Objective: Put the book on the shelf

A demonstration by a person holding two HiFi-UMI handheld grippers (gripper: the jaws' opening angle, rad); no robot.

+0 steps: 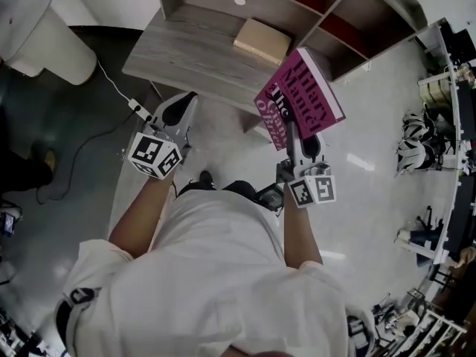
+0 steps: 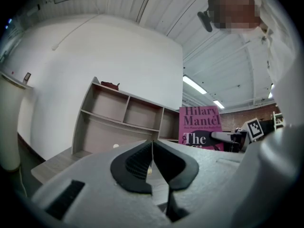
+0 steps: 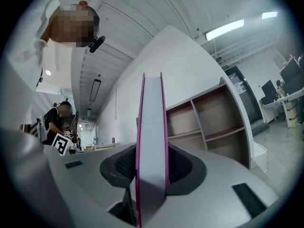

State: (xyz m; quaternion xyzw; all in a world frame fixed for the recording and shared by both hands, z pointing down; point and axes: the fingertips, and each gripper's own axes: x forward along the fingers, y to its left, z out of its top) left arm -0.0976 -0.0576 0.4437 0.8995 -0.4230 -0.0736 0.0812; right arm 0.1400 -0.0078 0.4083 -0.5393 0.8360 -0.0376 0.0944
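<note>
A magenta paperback book is held upright, its cover facing up at the head camera, with my right gripper shut on its lower edge. Along the right gripper's jaws I see the book's white page edge clamped between the two pads. The grey wooden shelf with open compartments stands just ahead of the book, also visible as the shelf beyond it. My left gripper hovers to the left, shut with nothing in it. From there the book shows at the right.
A tan box lies on the shelf's low ledge. A white rounded unit stands at the far left, with a cable and power strip on the floor. Cluttered racks line the right side. A person stands in the background.
</note>
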